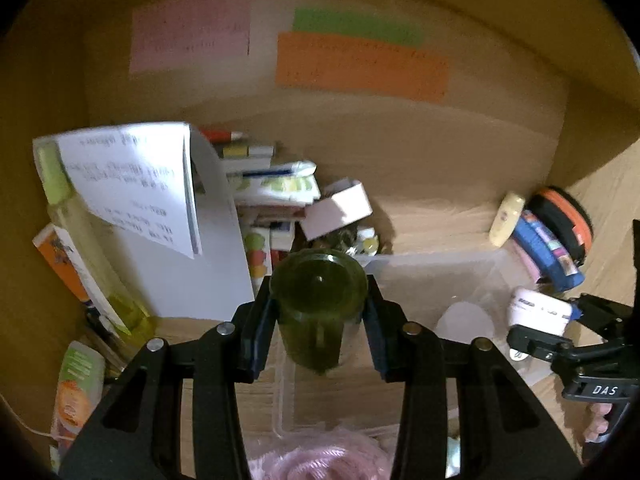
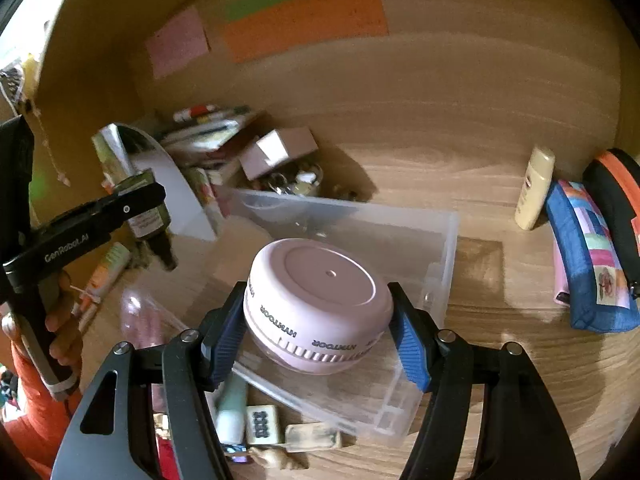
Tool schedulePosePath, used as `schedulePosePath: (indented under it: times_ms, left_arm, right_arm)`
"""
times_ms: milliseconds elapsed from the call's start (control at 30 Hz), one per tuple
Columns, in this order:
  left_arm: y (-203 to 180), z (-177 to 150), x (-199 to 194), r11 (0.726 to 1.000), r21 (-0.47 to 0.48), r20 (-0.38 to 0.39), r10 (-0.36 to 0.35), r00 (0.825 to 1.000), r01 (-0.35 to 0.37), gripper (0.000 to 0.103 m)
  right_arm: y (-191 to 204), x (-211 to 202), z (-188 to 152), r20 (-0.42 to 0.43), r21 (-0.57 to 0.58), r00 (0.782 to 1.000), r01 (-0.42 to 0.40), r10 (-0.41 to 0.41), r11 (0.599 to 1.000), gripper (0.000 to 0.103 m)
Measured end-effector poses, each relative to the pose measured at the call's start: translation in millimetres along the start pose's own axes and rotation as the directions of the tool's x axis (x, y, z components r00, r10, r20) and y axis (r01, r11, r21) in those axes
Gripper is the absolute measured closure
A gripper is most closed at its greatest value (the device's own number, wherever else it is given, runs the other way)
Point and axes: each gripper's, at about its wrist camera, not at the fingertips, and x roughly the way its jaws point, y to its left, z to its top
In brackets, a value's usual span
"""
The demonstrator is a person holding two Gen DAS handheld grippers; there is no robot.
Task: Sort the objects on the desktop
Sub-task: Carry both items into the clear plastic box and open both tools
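Wood-grain desk [image 2: 460, 184] ran beneath a clear bin [image 2: 440, 240], coloured notes [image 2: 304, 20] at 12 o'clock. The right gripper [image 2: 318, 334] pinched a pink "HYNTOOR" puck [image 2: 320, 300]; the left gripper [image 1: 318, 322] clamped a green bottle [image 1: 318, 304].

left gripper [image 1: 318, 320] clamped, right gripper [image 2: 320, 334] clamped

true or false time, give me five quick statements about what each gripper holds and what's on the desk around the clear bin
1. The left gripper is shut on a dark green bottle. True.
2. The right gripper holds a yellow bottle. False: it grips a round pink device; the cream bottle stands apart by the back wall.
3. The pink device is above a clear plastic bin. True.
4. The colored paper notes lie flat on the desk. False: they are stuck on the back wall.
5. A blue patchwork pouch sits right of the bin. True.
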Motion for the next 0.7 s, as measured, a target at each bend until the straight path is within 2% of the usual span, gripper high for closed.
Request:
schedulePosePath:
  times_ms: [167, 400, 567, 700]
  left_arm:
    - [2, -7, 15, 1.0, 0.002, -0.048, -0.007, 0.999, 0.007, 0.062]
    - [-2, -12, 28, 1.0, 0.029, -0.089, 0.002, 0.996, 0.0, 0.062]
    - [-3, -13, 28, 0.999, 0.041, -0.087, 0.018, 0.996, -0.015, 0.062]
    - [-4, -13, 28, 0.999, 0.047, -0.082, 0.019, 0.996, -0.015, 0.059]
  right_arm:
    - [-4, 16, -4, -0.052, -0.016, 0.998, 0.039, -0.04, 0.999, 0.04]
    - [3, 24, -8, -0.065, -0.08, 0.994, 0.086, -0.092, 0.993, 0.04]
    - [7, 30, -7, -0.085, -0.1, 0.993, 0.069, -0.078, 0.993, 0.04]
    - [13, 38, -8, -0.092, -0.126, 0.991, 0.085, -0.097, 0.988, 0.04]
